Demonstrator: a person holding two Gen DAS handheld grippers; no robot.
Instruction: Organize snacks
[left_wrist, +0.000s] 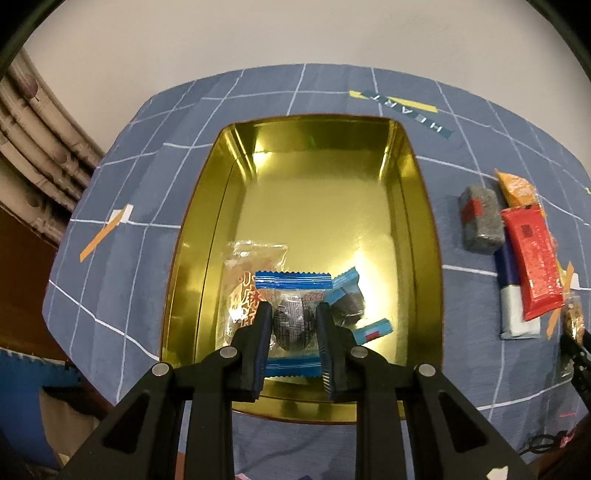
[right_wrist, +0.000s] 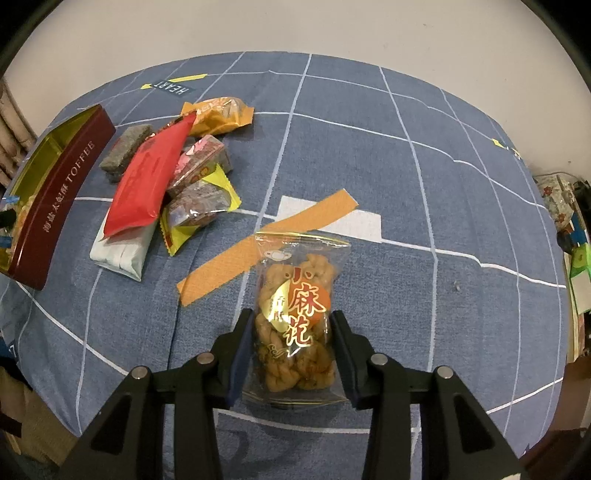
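Mid-way through filling the gold tin (left_wrist: 413, 206): left tool (left_wrist: 293, 321) clamped on a blue-wrapped dark sweet (left_wrist: 291, 325), low over the tin's near end beside two snacks (left_wrist: 251, 280) already inside. Right tool (right_wrist: 291, 332) narrowing around a bag of fried twists (right_wrist: 295, 317) on the blue checked surface (right_wrist: 406, 184), right of the remaining pile (right_wrist: 147, 184). Next: let the sweet go into the tin, then lift the bag across.

Even indoor light, glare on the gold tin (left_wrist: 406, 206), strong fisheye bending, dark corners, far edges perhaps soft
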